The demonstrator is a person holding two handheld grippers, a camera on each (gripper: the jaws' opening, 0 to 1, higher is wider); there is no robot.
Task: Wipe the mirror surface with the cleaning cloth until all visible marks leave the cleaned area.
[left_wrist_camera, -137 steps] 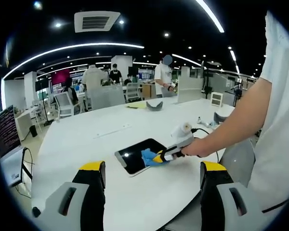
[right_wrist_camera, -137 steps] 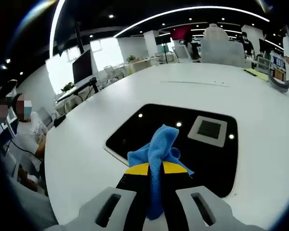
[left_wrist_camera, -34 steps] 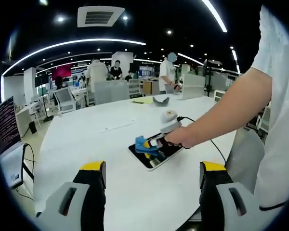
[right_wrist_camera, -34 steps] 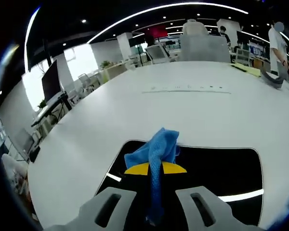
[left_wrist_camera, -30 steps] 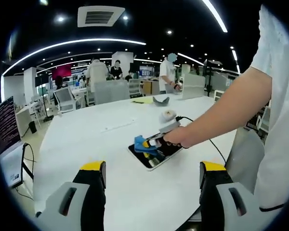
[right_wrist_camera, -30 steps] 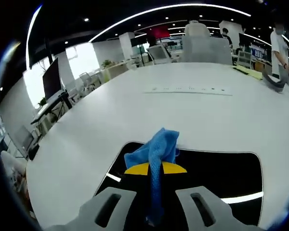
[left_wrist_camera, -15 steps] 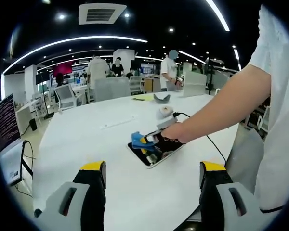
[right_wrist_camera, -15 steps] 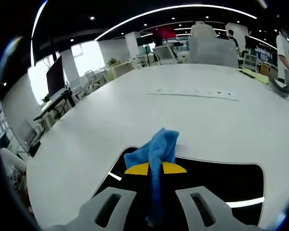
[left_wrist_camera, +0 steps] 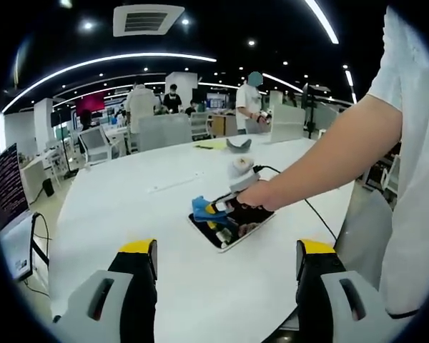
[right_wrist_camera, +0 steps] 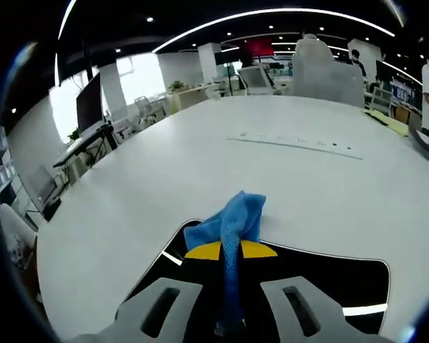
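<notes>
A dark rectangular mirror (left_wrist_camera: 234,230) lies flat on the white round table (left_wrist_camera: 129,207). In the left gripper view a hand holds my right gripper (left_wrist_camera: 216,208) over the mirror's left end, with the blue cleaning cloth (left_wrist_camera: 201,209) bunched at its tip. In the right gripper view my right gripper (right_wrist_camera: 230,251) is shut on the blue cloth (right_wrist_camera: 234,214), which rests at the near edge of the mirror (right_wrist_camera: 329,286). My left gripper (left_wrist_camera: 227,259) hangs open above the table's near side, well short of the mirror, with nothing between its jaws.
A cable (left_wrist_camera: 316,211) runs from the hand toward the table's right edge. A grey curved object (left_wrist_camera: 239,143) sits at the far side. A thin seam strip (right_wrist_camera: 293,143) crosses the table. A monitor (left_wrist_camera: 7,193) stands at left; people and chairs are behind.
The right gripper has slid the cloth across the mirror to its far end, and the cloth now overhangs that edge. The left gripper stays open and still.
</notes>
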